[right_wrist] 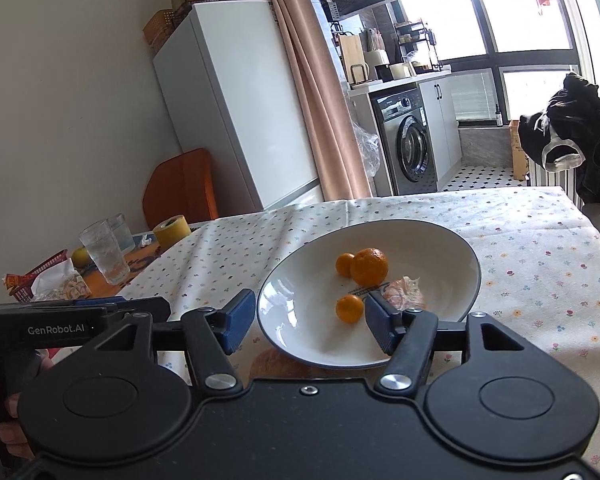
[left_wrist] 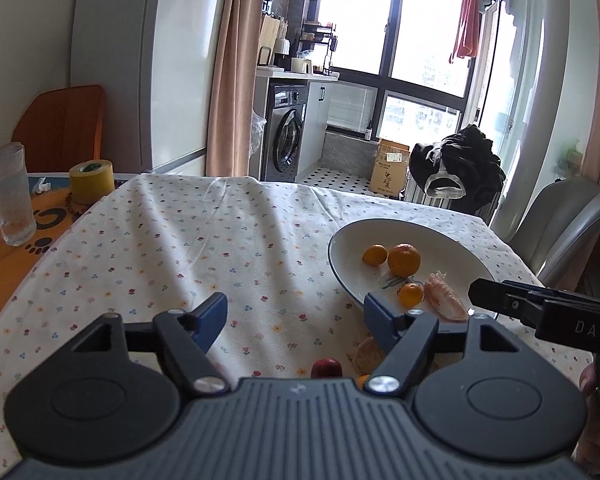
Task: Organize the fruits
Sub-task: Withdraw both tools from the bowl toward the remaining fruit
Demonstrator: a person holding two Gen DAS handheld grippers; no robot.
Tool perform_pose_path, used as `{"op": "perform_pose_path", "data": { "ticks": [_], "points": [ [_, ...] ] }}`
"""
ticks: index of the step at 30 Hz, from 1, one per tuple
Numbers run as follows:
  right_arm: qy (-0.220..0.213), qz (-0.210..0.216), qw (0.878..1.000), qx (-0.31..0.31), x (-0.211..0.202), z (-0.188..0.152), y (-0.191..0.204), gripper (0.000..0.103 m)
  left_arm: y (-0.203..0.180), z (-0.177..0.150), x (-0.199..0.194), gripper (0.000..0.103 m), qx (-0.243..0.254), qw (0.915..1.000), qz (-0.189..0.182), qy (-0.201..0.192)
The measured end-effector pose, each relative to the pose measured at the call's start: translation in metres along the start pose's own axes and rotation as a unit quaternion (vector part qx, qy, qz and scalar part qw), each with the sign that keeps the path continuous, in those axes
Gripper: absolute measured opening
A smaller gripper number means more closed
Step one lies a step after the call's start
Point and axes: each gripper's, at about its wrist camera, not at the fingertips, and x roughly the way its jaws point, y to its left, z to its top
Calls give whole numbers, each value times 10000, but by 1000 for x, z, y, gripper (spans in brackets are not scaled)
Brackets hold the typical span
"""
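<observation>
A white plate (right_wrist: 420, 236) on the flowered tablecloth holds a large orange (right_wrist: 369, 266), two small oranges (right_wrist: 345, 265) (right_wrist: 349, 309) and a peeled citrus piece (right_wrist: 406, 296). My right gripper (right_wrist: 310, 320) is open and straddles the plate's near left rim, with nothing between its fingers. My left gripper (left_wrist: 296, 316) is open and empty over the cloth, left of the plate (left_wrist: 348, 240). Just under it lie a small red fruit (left_wrist: 326, 367) and a pale peeled fruit (left_wrist: 369, 356), partly hidden by the gripper body.
A frosted glass (left_wrist: 8, 196) and a yellow tape roll (left_wrist: 91, 180) stand at the table's far left, by a red basket (right_wrist: 40, 276). A grey chair (left_wrist: 556, 224) sits at the right edge. A fridge and a washing machine stand beyond.
</observation>
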Motion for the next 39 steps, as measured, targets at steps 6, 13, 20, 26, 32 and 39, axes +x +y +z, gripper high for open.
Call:
{"op": "perform_pose_path", "data": {
  "ticks": [6, 13, 20, 26, 32, 39],
  "points": [
    [56, 66, 9999, -98, -5, -3, 12, 67, 13, -6, -9, 73, -90, 9999, 14, 75],
    [166, 152, 9995, -218, -12, -10, 26, 67, 18, -14, -20, 73, -119, 9998, -139, 77],
    [227, 191, 9991, -308, -23, -17, 39, 67, 14, -28, -32, 73, -113, 9996, -261, 53],
    [306, 252, 9986, -354, -29, -22, 46, 66, 11, -37, -35, 69, -99, 9992, -378, 98],
    [509, 330, 9974, -384, -28, -31, 55, 55, 16, -46, -34, 51, -167, 9986, -464, 190],
    [894, 496, 9938, -432, -14, -49, 67, 46, 22, -57, -31, 46, -218, 9984, -420, 296]
  ]
}}
